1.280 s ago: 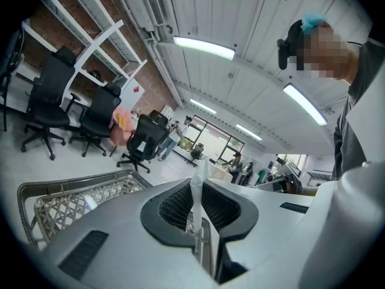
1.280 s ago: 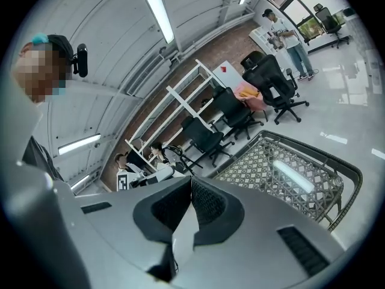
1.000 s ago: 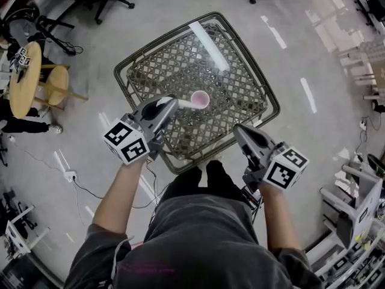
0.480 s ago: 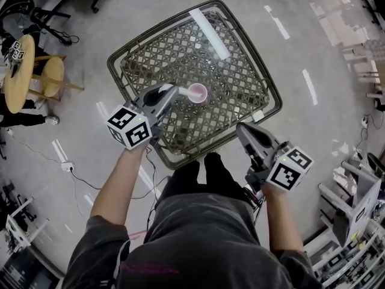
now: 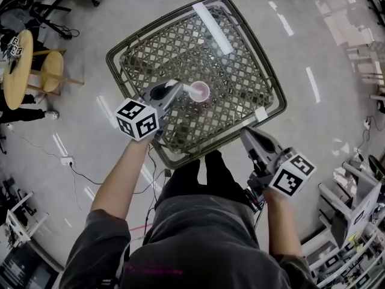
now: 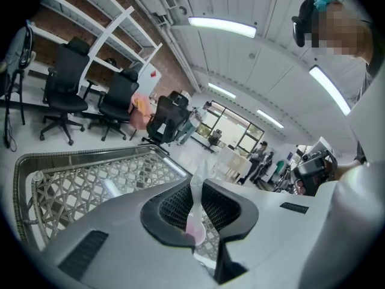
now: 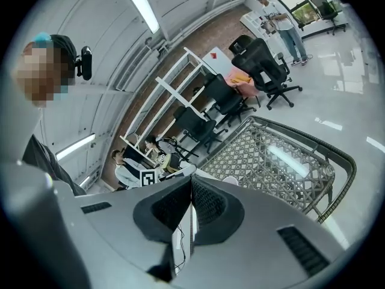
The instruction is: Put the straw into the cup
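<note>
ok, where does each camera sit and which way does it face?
Head view: on the person's head, steeply down onto table, cup, left gripper, right gripper; forearms, torso, legs show.
Left gripper view: on the left gripper, along jaws shut on the straw, over the table; person's head upper right.
Right gripper view: on the right gripper, along shut empty jaws, over the table; person's head upper left.
Shared: all see the table.

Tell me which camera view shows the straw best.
The left gripper view: the straw shows along its length, pinched in the left claw, with the pink cup just beyond it. The head view shows it only as a short pale stub between claw and cup. In the right gripper view I cannot find it.
</note>
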The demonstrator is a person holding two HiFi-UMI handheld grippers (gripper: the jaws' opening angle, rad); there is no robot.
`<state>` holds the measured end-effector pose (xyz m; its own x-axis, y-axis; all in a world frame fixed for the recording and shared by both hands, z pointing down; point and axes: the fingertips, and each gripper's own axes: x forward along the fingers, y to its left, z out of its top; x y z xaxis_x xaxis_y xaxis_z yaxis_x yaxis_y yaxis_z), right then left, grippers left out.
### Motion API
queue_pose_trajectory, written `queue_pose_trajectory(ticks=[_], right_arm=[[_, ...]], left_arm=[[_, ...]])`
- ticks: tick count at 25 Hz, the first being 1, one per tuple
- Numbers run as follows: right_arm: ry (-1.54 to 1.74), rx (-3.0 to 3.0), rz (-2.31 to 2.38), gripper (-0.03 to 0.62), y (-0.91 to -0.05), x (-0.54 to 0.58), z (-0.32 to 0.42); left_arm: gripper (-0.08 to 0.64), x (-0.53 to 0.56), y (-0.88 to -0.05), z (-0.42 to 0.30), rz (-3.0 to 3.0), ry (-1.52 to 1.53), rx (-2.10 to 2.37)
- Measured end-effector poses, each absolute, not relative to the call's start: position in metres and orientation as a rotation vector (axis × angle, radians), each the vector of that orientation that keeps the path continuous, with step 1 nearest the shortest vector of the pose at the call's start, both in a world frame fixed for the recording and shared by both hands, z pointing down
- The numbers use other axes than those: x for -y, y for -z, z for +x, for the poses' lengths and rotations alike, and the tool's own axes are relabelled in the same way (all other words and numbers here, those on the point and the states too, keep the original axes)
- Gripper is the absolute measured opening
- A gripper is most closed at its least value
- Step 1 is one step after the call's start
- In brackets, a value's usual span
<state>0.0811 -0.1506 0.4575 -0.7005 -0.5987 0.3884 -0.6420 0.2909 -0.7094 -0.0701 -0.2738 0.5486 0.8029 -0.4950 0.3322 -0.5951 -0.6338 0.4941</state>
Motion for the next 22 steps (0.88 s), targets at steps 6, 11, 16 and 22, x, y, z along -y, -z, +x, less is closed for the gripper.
queue_pose_trajectory(ticks=[6,11,16,22], right_arm=[[-1.416,2.47,1.194,0.014,-0.462,0.151,0.083],[-1.446,2.451,1.194,0.014,-0.469,0.15,0.086],[-1.462,2.434,1.191,0.014,-0.474,0.147,0.087],[-1.469,2.419,1.195,0.014,-0.477,0.147,0.092]], left_arm=[[0.049,0.279,-0.571,-0.061,2.375,-0.283,0.812],[0.049,0.283,-0.588,-0.055,2.365,-0.324,0.801],[0.049,0.284,-0.609,-0.05,2.362,-0.39,0.785],[0.049,0.282,-0.622,-0.046,2.353,-0.423,0.78]])
